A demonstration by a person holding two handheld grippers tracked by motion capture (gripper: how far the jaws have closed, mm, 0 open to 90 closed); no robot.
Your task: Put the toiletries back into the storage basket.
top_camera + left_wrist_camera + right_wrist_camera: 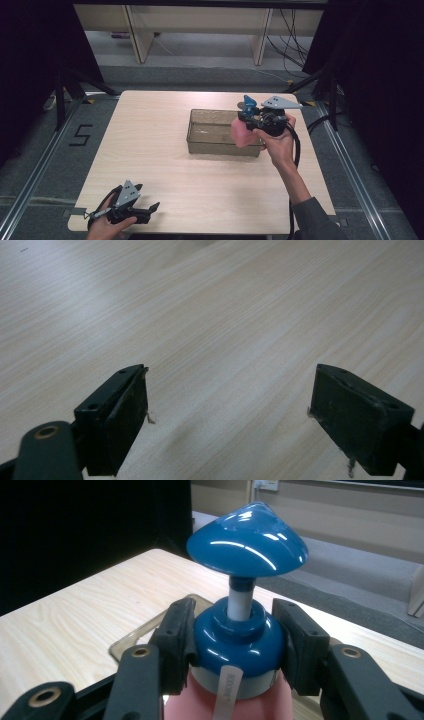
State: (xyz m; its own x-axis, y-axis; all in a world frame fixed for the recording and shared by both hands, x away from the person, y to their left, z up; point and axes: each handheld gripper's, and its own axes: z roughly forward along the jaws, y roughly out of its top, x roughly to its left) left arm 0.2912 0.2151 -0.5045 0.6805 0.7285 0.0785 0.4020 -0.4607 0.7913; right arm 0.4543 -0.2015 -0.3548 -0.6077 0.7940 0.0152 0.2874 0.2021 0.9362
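Observation:
A pink pump bottle point(241, 134) with a blue pump head point(247, 539) hangs upright over the right end of a clear rectangular bin point(210, 132). My right gripper point(235, 642) is shut on the bottle's blue collar point(235, 645), one pad on each side; in the high view this gripper point(265, 120) is above the bin's right end. My left gripper point(152, 209) rests at the table's near left corner, held by a hand. Its jaws stand wide apart over bare wood, and the left gripper point(227, 405) holds nothing.
The light wooden table point(150, 165) has broad free room left of and in front of the bin. Its front edge runs just below the left gripper. Dark floor with metal rails surrounds the table, and cables trail at the back right point(290, 45).

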